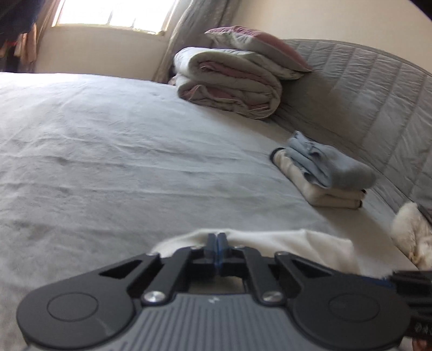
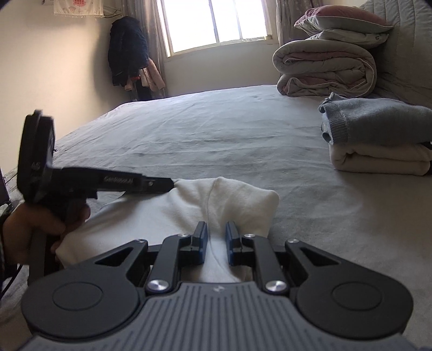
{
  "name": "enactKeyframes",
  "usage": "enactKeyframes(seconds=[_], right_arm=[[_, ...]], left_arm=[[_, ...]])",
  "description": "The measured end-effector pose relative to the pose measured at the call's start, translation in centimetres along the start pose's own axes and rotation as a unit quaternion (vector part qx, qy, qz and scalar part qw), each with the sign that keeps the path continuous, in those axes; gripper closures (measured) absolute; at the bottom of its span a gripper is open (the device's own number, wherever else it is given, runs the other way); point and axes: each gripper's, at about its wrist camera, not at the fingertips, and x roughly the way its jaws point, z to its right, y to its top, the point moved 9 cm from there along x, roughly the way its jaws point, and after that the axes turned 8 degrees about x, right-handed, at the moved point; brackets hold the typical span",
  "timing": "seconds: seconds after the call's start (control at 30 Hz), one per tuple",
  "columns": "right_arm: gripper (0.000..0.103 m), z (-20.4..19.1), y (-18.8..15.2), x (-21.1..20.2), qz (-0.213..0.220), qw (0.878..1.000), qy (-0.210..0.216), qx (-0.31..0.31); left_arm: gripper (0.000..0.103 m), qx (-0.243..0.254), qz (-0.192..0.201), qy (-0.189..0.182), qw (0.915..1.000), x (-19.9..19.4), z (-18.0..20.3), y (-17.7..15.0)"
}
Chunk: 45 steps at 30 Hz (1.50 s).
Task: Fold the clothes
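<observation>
The white garment (image 2: pixel 189 216) is lying bunched at the near edge of the bed (image 2: pixel 216 135), and you are pinching it at two places so that it can be lifted and spread rather than dragged. Your right tongs (image 2: pixel 216 240) are standing narrow, with a ridge of the white cloth gathered between the blue pads; the pads seem to be pressing on it, which would give you a hold on the near middle. Your left tongs (image 2: pixel 172 183) are reaching in from the left, clamped tight on the far left edge of the cloth, which the left wrist view (image 1: pixel 217 239) shows rising just beyond the closed tips. Holding two separated points like this is likely meant to draw a straight line of fabric for a fold.

Further right, the stack of folded clothes (image 2: pixel 378 140), a blue knit on cream pieces, is sitting near the padded headboard (image 1: pixel 364 94), well apart from the working area, probably so finished pieces are staying undisturbed. Beyond it a rolled quilt (image 2: pixel 324 67) under a pillow (image 2: pixel 343 16) is occupying the far right corner, leaving the broad middle of the bed free for laying the garment flat.
</observation>
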Motion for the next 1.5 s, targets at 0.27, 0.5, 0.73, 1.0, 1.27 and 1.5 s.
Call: enactKeyframes(seconds=[0.27, 0.5, 0.73, 1.0, 1.27, 1.5], right_arm=[[0.077, -1.0, 1.8, -0.4, 0.021, 1.0, 0.007, -0.007], [0.088, 0.9, 2.1, 1.6, 0.018, 0.998, -0.047, -0.023], [0.067, 3.1, 2.8, -0.5, 0.001, 0.998, -0.026, 0.055], [0.043, 5.4, 1.7, -5.0, -0.058, 0.96, 0.051, 0.269], [0.031, 4.5, -2.8, -6.0, -0.148, 0.874, 0.115, 0.448], [0.031, 3.6, -4.6, -3.8, -0.133, 0.836, 0.124, 0.518]], left_arm=[[0.095, -0.004, 0.047, -0.009, 0.9989, -5.1, 1.4, 0.6], [0.095, -0.002, 0.039, -0.022, 0.999, -7.2, 2.1, -2.7], [0.075, -0.074, -0.007, -0.032, 0.9968, -10.0, 1.2, -2.8], [0.058, -0.306, -0.09, -0.107, 0.9417, -10.9, -1.6, -6.7], [0.057, -0.456, -0.099, -0.135, 0.8739, -10.7, -1.4, -10.3], [0.056, -0.478, -0.084, -0.132, 0.8641, -9.9, -0.6, -10.7]])
